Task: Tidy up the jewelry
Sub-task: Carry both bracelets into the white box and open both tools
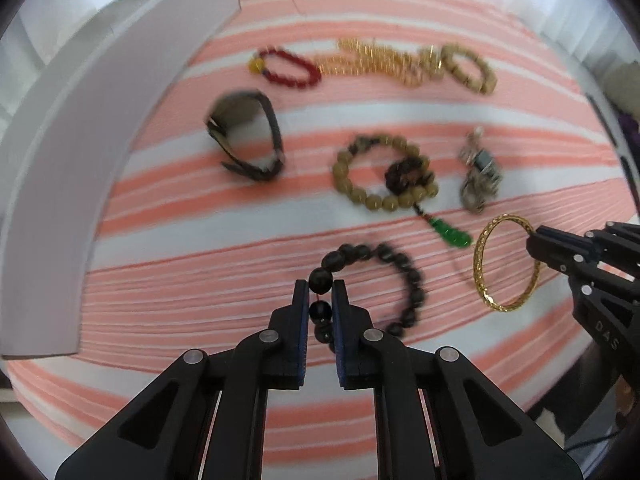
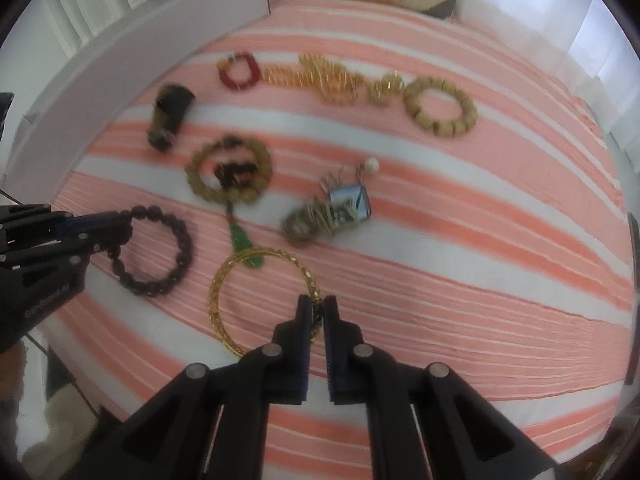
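Jewelry lies on a pink and white striped cloth point(image 1: 192, 280). My left gripper point(image 1: 320, 292) is shut on the dark bead bracelet point(image 1: 408, 276), gripping its near-left beads; it also shows in the right wrist view point(image 2: 176, 268). My right gripper point(image 2: 317, 308) is shut on the gold bangle point(image 2: 224, 280), gripping its near-right edge; the bangle shows in the left wrist view point(image 1: 486, 280), with the right gripper point(image 1: 534, 242) on its right side. The two bracelets lie side by side, apart.
Farther back lie an olive bead bracelet with green pendant point(image 1: 360, 188), a dark watch point(image 1: 256, 136), a silver piece point(image 1: 480, 176), a red bracelet point(image 1: 292, 66), gold chains point(image 1: 372, 62) and a tan bead bracelet point(image 1: 470, 66). A white box wall point(image 1: 72, 168) stands left.
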Demonstrator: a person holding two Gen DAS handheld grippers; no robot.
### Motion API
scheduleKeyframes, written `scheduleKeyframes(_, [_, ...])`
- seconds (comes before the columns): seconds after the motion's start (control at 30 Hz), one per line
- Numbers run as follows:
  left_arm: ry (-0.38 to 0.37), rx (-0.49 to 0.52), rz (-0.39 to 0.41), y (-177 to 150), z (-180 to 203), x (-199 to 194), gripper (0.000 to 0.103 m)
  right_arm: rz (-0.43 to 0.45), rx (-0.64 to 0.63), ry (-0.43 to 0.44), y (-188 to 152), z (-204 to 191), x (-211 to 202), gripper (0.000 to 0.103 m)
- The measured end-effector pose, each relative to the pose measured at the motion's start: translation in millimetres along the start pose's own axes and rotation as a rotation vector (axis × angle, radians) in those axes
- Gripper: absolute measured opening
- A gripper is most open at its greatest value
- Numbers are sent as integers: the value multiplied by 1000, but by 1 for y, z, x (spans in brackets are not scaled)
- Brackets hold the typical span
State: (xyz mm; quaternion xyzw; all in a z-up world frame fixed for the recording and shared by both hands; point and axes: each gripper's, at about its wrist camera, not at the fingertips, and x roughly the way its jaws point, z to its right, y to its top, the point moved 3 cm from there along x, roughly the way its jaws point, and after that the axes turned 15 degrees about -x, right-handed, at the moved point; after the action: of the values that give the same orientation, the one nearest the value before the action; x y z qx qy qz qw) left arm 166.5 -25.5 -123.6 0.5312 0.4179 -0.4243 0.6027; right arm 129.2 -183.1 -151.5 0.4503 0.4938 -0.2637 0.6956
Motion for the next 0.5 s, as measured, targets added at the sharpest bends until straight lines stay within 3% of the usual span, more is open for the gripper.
scheduleKeyframes(0.27, [-61,-44,92,37,-35,-76,9,115,-56,3,52,-19,-60,6])
scheduleKeyframes(0.5, [-101,-145,154,88,-105,-148,9,236,-143,77,137,-70,-112,6])
